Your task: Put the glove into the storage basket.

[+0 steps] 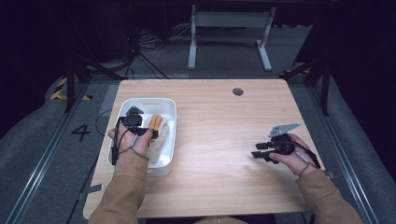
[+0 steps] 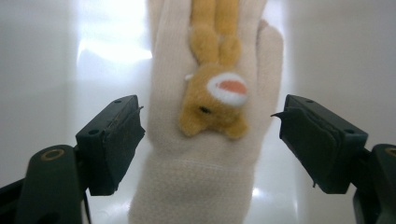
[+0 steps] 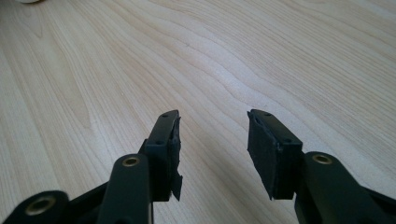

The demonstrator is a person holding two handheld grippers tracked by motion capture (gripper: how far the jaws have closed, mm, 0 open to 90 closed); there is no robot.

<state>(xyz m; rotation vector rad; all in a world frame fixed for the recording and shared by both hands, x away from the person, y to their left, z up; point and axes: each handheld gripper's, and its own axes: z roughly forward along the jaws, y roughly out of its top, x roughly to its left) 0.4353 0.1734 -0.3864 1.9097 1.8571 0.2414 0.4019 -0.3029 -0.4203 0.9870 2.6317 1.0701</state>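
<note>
Over the white bin (image 1: 169, 122) at desk (image 1: 219, 140) left side: left gripper (image 1: 133, 113) held above it, forearm coming in from bottom edge, sleeve tan, hand wrapped round the gripper body, cable looped over the wrist. Pointing down into the bin. Left gripper view: left gripper (image 2: 210, 135) jaws wide apart, pads clear of everything, nothing clamped. Cream glove (image 2: 205, 154) lies flat on bin floor between the jaws, not touching either pad. Small orange plush toy (image 2: 215, 100) sits on top of the glove, w/ white patch + orange spot facing up.

Right side: right gripper (image 1: 259, 154) low over bare desk, well apart from the bin, hand gripping from behind, jaws pointing toward desk centre, grey plate on top. Right gripper view: right gripper (image 3: 212, 149) jaws parted w/ a clear gap, nothing between, just wood grain ahead.

Hard to read:
- high view: left hand + gripper cover most of the glove; only a bit of cream and orange visible beside the hand.
- left gripper view: glove fingertips + toy's far end cut off at top edge, cuff cut off at bottom. Bin walls blown out by glare, can't tell where rim is.
- whether left gripper is touching bin floor: can't tell.
- right gripper height above desk: can't tell, looks v. close.
</note>
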